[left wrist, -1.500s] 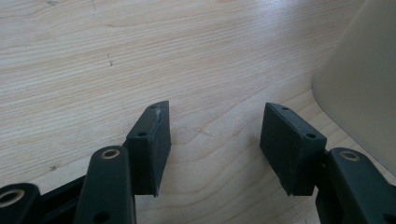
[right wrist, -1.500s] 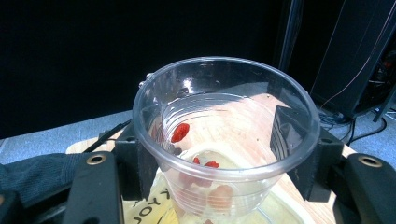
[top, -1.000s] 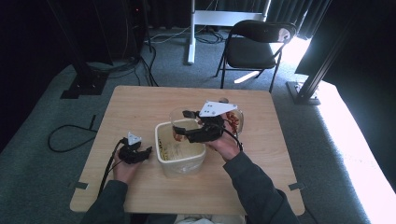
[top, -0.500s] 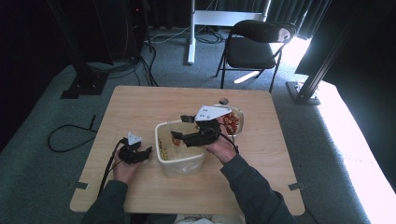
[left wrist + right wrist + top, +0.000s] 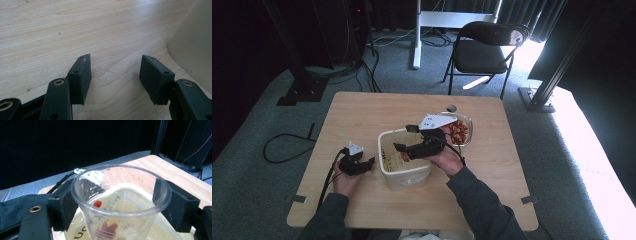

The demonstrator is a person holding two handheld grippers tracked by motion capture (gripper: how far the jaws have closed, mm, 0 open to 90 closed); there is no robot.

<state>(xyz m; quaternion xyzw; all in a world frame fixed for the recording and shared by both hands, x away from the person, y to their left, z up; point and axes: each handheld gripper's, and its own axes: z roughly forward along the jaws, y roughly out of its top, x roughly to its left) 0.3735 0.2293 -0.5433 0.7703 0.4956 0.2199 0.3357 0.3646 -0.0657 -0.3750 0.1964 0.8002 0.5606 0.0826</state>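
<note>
cup (image 5: 120, 202): thin clear plastic, light, crushable; hold gently just under the rim
right tongs (image 5: 120, 205): clenched around cup, over tub (image 5: 404, 172)
left tongs (image 5: 115, 75): released, on desk (image 5: 50, 30)

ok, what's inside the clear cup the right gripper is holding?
The cup, clamped by the right gripper, holds a few red pieces near the bottom. Below it sits the tub. The cup's very bottom is cut off.

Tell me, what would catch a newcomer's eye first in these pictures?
Probably the clear plastic cup clamped between the jaws of the right gripper, held over a pale square tub in the middle of the wooden table, with a few red pieces visible in the cup. Just behind it stands a clear bowl of reddish-brown pieces. The left gripper rests open on the table beside the tub, holding nothing.
</note>
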